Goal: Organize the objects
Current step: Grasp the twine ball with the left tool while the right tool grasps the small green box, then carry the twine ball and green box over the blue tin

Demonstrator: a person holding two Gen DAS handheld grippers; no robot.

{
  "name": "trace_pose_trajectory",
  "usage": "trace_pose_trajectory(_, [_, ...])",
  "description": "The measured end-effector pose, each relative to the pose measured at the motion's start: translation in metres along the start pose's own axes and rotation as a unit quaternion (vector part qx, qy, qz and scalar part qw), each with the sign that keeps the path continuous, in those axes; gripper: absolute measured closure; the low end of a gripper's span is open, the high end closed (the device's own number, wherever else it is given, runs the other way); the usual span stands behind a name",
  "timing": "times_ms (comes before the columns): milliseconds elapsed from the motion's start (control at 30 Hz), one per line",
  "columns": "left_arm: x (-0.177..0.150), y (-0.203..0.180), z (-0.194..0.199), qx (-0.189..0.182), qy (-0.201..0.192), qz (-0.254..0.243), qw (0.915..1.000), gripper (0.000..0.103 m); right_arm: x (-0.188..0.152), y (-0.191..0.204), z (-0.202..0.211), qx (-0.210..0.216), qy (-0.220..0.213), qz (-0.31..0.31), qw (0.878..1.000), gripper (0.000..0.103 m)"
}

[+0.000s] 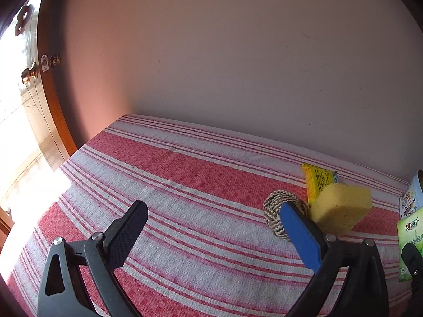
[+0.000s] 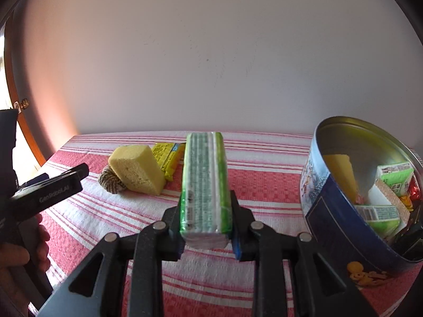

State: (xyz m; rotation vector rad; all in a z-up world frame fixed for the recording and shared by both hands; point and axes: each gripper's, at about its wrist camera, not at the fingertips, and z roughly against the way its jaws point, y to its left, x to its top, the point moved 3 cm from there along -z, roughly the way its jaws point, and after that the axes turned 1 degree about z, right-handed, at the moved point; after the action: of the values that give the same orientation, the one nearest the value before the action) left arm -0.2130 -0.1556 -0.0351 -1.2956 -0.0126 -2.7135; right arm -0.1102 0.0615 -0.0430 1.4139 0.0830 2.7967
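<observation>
My right gripper [image 2: 205, 208] is shut on a green-and-white tissue pack [image 2: 203, 174], held lengthwise above the striped cloth. The pack's edge [image 1: 409, 237] also shows at the right border of the left wrist view. A yellow sponge wedge [image 2: 137, 169] lies left of it, leaning on a woven rope coaster [image 2: 108, 181], with a yellow packet [image 2: 169, 158] behind. My left gripper [image 1: 213, 207] is open over bare cloth. Its blue fingertip [image 1: 290, 216] is just in front of the coaster [image 1: 273, 206] and beside the sponge [image 1: 341, 208].
A round blue tin [image 2: 330, 211] stands open at the right with another sponge, green packs and several small items inside. The red-and-white striped cloth [image 1: 185, 174] ends at a plain wall. A wooden door with a brass knob [image 1: 29, 75] is at far left. A hand [image 2: 23, 253] holds the left gripper.
</observation>
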Motion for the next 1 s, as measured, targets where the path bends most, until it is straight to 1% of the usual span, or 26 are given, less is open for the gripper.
trace_pose_trajectory(100, [0.005,-0.014,-0.014,-0.02,0.017,-0.005,0.9996,0.002,-0.011,-0.008,0.021,-0.003,-0.013,0.008,1.0,0.076])
trace_pose_trajectory(167, [0.006,-0.025,-0.024,-0.032,0.036,-0.012,0.9988,0.002,-0.014,-0.014,0.029,-0.005,-0.016,0.009,1.0,0.076])
trace_pose_trajectory(200, [0.006,-0.031,-0.029,-0.032,0.048,-0.016,0.9982,0.002,-0.015,-0.017,0.032,-0.004,-0.016,0.008,1.0,0.076])
trace_pose_trajectory(267, [0.005,-0.039,-0.038,-0.035,0.068,-0.022,0.9968,0.002,-0.016,-0.022,0.034,0.0,-0.014,0.003,1.0,0.076])
trace_pose_trajectory(333, [0.003,-0.044,-0.048,-0.048,0.093,-0.023,0.9943,0.002,-0.015,-0.022,0.03,0.003,-0.01,-0.001,1.0,0.076])
trace_pose_trajectory(367, [0.002,-0.045,-0.052,-0.053,0.104,-0.022,0.9929,0.003,-0.014,-0.022,0.028,0.006,-0.005,-0.001,1.0,0.076])
trace_pose_trajectory(400, [0.001,-0.045,-0.056,-0.058,0.114,-0.018,0.9917,0.007,-0.014,-0.022,0.026,0.01,0.0,-0.003,1.0,0.076])
trace_pose_trajectory(467, [0.002,-0.044,-0.053,-0.058,0.107,-0.015,0.9925,0.014,-0.015,-0.028,0.023,0.015,0.005,-0.008,1.0,0.076])
trace_pose_trajectory(500, [0.003,-0.045,-0.051,-0.063,0.104,-0.015,0.9925,0.022,-0.014,-0.029,0.022,0.018,0.008,-0.011,1.0,0.076])
trace_pose_trajectory(533, [0.003,-0.046,-0.049,-0.071,0.101,-0.018,0.9921,0.034,-0.014,-0.027,0.021,0.021,0.012,-0.013,1.0,0.076])
trace_pose_trajectory(567, [0.003,-0.048,-0.047,-0.083,0.099,-0.021,0.9914,0.042,-0.014,-0.027,0.02,0.021,0.014,-0.014,1.0,0.076])
trace_pose_trajectory(600, [0.003,-0.05,-0.045,-0.097,0.099,-0.024,0.9901,0.058,-0.015,-0.029,0.02,0.022,0.015,-0.016,1.0,0.076])
trace_pose_trajectory(633, [0.002,-0.051,-0.043,-0.103,0.099,-0.023,0.9894,0.061,-0.017,-0.031,0.022,0.022,0.014,-0.017,1.0,0.076])
trace_pose_trajectory(733, [0.0,-0.042,-0.034,-0.105,0.092,0.005,0.9902,0.062,-0.02,-0.031,0.029,0.017,0.001,-0.013,1.0,0.076])
trace_pose_trajectory(767, [0.001,-0.037,-0.029,-0.102,0.08,0.018,0.9915,0.062,-0.017,-0.024,0.024,0.015,-0.005,-0.009,1.0,0.076])
trace_pose_trajectory(833, [0.005,-0.027,-0.011,-0.089,0.035,0.038,0.9946,0.062,-0.019,-0.023,0.029,0.009,-0.022,0.0,1.0,0.076])
trace_pose_trajectory(900, [0.006,-0.022,0.008,-0.074,-0.009,0.046,0.9962,0.062,-0.016,-0.023,0.037,-0.004,-0.043,0.007,0.999,0.076])
trace_pose_trajectory(967, [0.002,-0.023,0.025,-0.057,-0.036,0.046,0.9967,0.062,-0.013,-0.024,0.046,-0.02,-0.066,0.015,0.998,0.076])
trace_pose_trajectory(1000, [-0.002,-0.024,0.035,-0.054,-0.044,0.047,0.9965,0.062,-0.011,-0.024,0.05,-0.029,-0.077,0.019,0.996,0.076])
